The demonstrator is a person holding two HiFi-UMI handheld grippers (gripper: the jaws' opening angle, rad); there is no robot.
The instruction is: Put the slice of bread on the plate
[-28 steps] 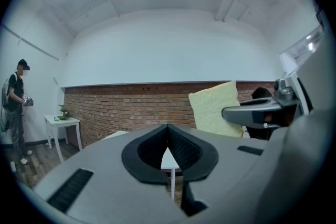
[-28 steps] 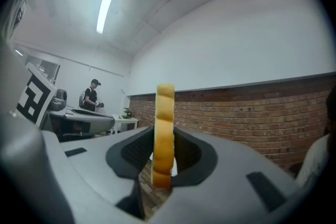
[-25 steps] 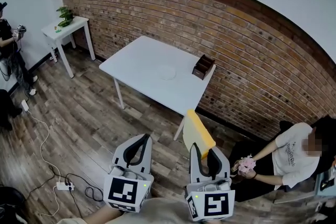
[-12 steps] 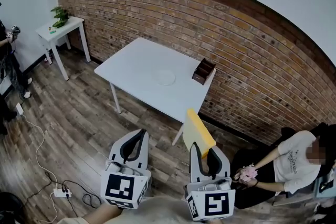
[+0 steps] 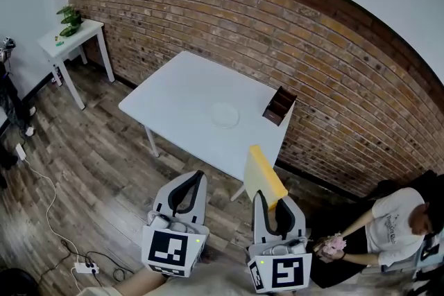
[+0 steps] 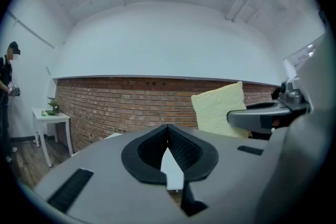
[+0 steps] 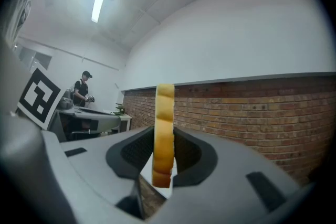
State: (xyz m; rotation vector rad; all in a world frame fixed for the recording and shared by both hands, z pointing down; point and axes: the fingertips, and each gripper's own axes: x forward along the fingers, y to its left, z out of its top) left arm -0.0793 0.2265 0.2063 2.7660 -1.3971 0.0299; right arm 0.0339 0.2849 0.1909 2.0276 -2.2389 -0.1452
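Past the bread (image 5: 262,177), only the head view shows the plate (image 5: 225,115).

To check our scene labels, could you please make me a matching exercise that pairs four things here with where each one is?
Things:
1. slice of bread
2. plate
3. brown box
4. potted plant

Places:
A. on the small side table by the white wall
B. flat on the white table, toward its middle
C. held upright in the right gripper
D. at the white table's edge next to the brick wall

Pairs: 1-C, 2-B, 3-D, 4-A
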